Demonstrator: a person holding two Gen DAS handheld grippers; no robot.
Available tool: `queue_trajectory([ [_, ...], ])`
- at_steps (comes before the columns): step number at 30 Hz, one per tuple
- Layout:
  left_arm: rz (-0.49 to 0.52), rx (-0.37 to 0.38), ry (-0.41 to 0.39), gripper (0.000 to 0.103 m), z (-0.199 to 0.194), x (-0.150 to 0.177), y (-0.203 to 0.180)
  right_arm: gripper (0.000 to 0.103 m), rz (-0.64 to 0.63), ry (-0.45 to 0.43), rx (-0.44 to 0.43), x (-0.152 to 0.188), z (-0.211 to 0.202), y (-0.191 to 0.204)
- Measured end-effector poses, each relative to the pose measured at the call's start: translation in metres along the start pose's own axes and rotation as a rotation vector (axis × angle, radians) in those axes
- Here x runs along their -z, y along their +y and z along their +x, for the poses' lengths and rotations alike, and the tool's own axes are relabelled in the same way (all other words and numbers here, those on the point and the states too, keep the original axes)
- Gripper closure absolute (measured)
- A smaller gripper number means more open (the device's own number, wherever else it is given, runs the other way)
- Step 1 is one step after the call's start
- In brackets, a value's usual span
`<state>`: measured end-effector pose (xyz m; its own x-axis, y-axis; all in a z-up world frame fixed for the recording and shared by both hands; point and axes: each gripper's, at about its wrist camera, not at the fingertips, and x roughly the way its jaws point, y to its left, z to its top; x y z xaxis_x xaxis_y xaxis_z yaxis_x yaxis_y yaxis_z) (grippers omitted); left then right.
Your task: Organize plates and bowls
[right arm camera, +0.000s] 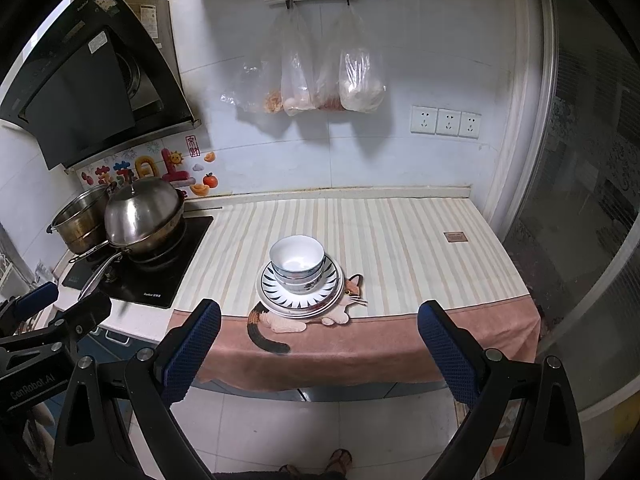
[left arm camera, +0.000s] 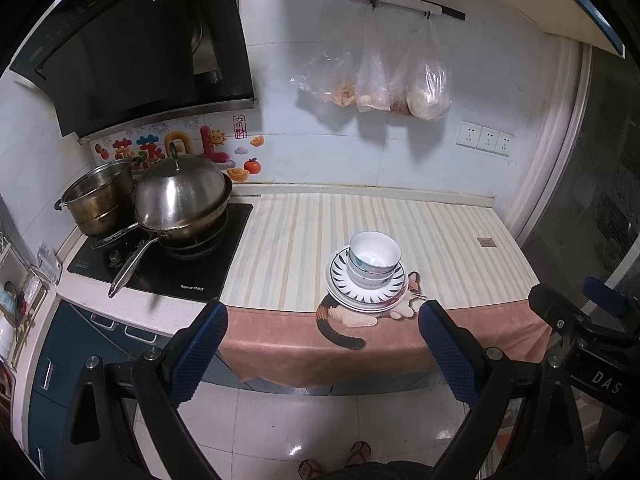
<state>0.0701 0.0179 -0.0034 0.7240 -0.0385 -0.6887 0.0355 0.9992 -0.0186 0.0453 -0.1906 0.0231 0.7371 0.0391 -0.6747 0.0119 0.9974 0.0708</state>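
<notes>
We hold the left hand-held gripper [left arm camera: 322, 322] and right hand-held gripper [right arm camera: 319, 320] spread apart, gripping nothing. Stacked bowls [right arm camera: 297, 264] sit on stacked plates [right arm camera: 280, 298] on the worktop [right arm camera: 420, 248].

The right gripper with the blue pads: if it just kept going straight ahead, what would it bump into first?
Probably the hanging pink edge of the striped cloth at the counter front; the right gripper points there, open and empty. Depth is unclear. The stacked white bowls sit above that line.
</notes>
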Motion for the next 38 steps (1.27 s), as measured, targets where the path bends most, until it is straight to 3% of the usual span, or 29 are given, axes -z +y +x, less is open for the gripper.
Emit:
queue_trajectory([
  [38, -0.014, -0.010, -0.005, 0.005, -0.0078, 0.0058, -0.0067, 0.002, 0.004, 0.000, 0.002, 0.0052, 0.0033, 0.0005],
])
